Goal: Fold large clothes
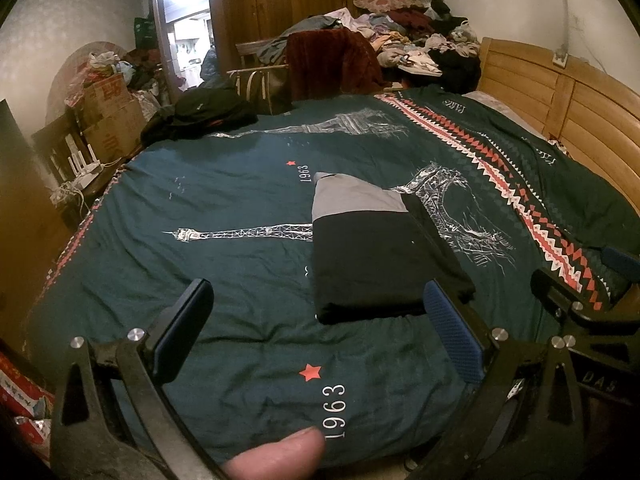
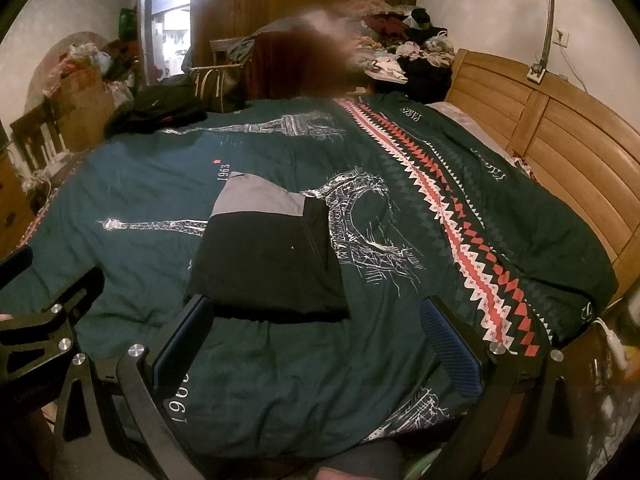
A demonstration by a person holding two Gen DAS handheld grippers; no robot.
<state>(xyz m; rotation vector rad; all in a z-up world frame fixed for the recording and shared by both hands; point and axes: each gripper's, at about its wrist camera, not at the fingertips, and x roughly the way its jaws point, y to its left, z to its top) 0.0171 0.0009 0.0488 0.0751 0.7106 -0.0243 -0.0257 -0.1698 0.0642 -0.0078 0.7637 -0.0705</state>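
Note:
A black and grey garment (image 1: pixel 372 252) lies folded into a flat rectangle on the dark green bedspread (image 1: pixel 224 200); it also shows in the right wrist view (image 2: pixel 268 256). My left gripper (image 1: pixel 320 328) is open and empty, held above the bed's near edge, just short of the garment's near end. My right gripper (image 2: pixel 320 340) is open and empty, also above the near edge, with the garment just ahead of its left finger. The right gripper shows at the right edge of the left wrist view (image 1: pixel 588 288).
A wooden headboard (image 1: pixel 560 96) runs along the right. A heap of loose clothes (image 1: pixel 408 40) sits at the far end beside a dark red blanket (image 1: pixel 332 60). Black clothing (image 1: pixel 208 108) lies at the far left corner. Cardboard boxes (image 1: pixel 108 112) stand on the left.

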